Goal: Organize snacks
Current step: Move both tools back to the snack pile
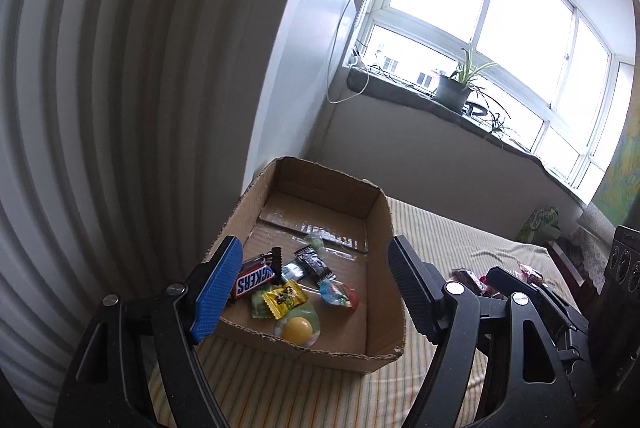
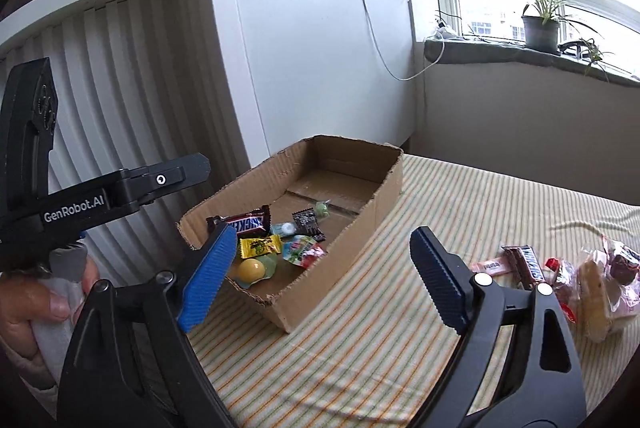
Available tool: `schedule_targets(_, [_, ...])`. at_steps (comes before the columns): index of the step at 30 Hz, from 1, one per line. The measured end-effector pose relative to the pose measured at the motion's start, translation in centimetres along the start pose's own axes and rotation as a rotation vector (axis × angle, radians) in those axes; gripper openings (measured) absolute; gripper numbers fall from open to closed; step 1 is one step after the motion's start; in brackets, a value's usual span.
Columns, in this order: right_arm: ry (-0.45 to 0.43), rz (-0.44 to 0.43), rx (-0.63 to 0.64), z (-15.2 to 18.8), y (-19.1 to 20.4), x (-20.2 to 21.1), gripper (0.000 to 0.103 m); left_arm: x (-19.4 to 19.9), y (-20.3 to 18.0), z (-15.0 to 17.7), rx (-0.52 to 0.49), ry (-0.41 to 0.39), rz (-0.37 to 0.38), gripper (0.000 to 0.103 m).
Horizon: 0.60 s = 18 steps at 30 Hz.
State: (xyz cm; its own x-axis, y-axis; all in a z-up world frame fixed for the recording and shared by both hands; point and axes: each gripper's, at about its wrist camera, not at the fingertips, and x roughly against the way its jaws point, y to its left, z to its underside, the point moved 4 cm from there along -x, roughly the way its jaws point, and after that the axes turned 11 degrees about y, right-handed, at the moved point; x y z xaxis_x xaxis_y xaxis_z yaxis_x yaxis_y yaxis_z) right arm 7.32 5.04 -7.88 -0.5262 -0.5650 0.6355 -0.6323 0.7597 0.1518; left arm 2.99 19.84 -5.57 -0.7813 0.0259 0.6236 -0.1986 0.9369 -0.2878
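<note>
An open cardboard box (image 1: 324, 188) (image 2: 352, 240) sits on a striped cloth. Inside it lie a Snickers bar (image 1: 254, 278) (image 2: 250, 222), a yellow packet (image 1: 286, 298) (image 2: 260, 246), a yellow ball candy (image 1: 297, 330) (image 2: 252, 270), a black packet (image 1: 314, 262) (image 2: 307, 222) and a colourful packet (image 1: 338, 294) (image 2: 304, 250). My left gripper (image 1: 313, 242) hangs open over the box's near end, holding nothing. My right gripper (image 2: 323, 230) is open too and empty, beside the box's right wall. Loose snacks (image 2: 600, 276) (image 1: 468, 276), with another Snickers (image 2: 528, 264), lie to the right.
A white ribbed panel (image 1: 100, 108) (image 2: 132, 100) stands close on the left, behind the box. A window sill with a potted plant (image 1: 454, 90) (image 2: 540, 28) runs along the back. The striped cloth (image 2: 460, 196) stretches between box and loose snacks. A hand (image 2: 36, 308) shows at lower left.
</note>
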Motion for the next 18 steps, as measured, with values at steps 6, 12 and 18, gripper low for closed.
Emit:
schedule_targets(6, [-0.038,0.048,-0.080,1.3,-4.3,2.6,0.091,0.0,-3.7,0.1,-0.073,0.009,0.002,0.075])
schedule_targets(12, [-0.077,0.150,-0.214,3.8,-11.4,6.8,0.097,-1.5,-9.3,0.9,-0.179,0.050,0.029,0.076])
schedule_targets(18, [-0.106,0.258,-0.342,7.1,-18.3,11.3,0.097,-4.0,-16.3,2.8,-0.297,0.114,0.101,0.076])
